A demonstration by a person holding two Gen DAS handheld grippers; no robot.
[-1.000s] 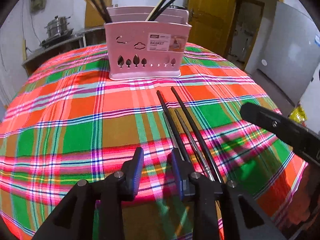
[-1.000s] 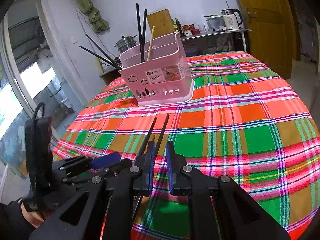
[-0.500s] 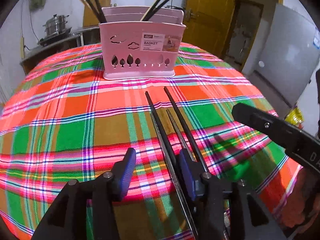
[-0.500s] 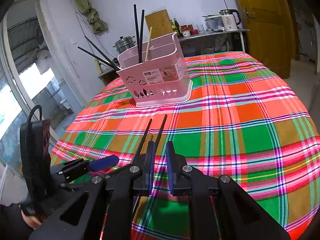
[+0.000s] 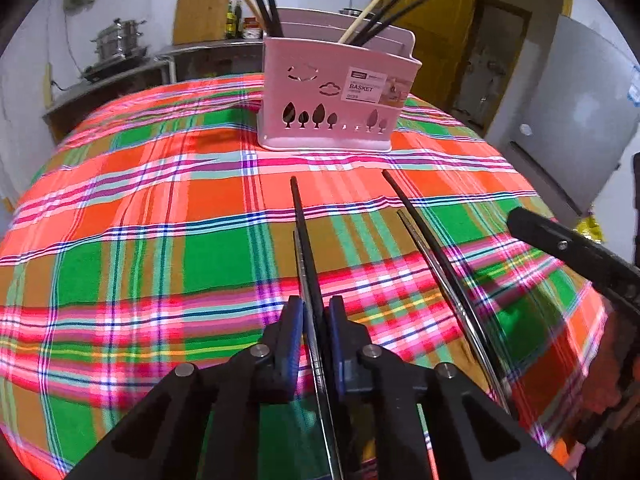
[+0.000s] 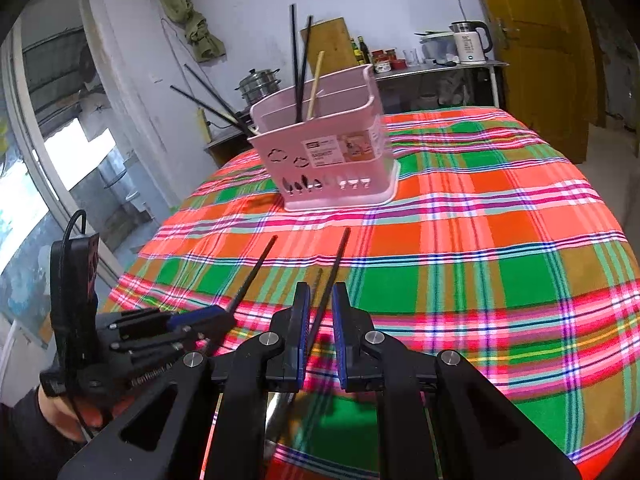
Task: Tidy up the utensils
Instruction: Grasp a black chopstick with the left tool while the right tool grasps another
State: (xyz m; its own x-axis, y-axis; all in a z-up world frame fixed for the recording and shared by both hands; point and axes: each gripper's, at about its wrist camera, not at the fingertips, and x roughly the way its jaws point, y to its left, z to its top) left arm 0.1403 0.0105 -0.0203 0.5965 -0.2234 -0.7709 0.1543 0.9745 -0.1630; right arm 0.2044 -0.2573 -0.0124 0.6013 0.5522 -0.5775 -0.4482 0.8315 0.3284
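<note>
A pink utensil basket (image 5: 332, 96) stands at the far side of the plaid tablecloth (image 5: 160, 220), with several chopsticks upright in it; it also shows in the right wrist view (image 6: 332, 160). My left gripper (image 5: 314, 312) is shut on a black chopstick (image 5: 302, 232) with a thin metal one alongside it. Another black chopstick (image 5: 420, 232) and a metal one lie to its right. My right gripper (image 6: 320, 304) is shut on a black chopstick (image 6: 334, 272). The left gripper (image 6: 200, 316) shows there holding its chopstick (image 6: 254, 272).
The table drops off at the near and right edges. A counter with a steel pot (image 5: 116, 40) and bottles stands behind. A yellow door (image 6: 540, 40) and a kettle (image 6: 468, 42) are at the back right.
My left gripper closed on a black chopstick and swung it left, away from the other pair. My right gripper stayed shut and its chopstick now shows between the pads.
</note>
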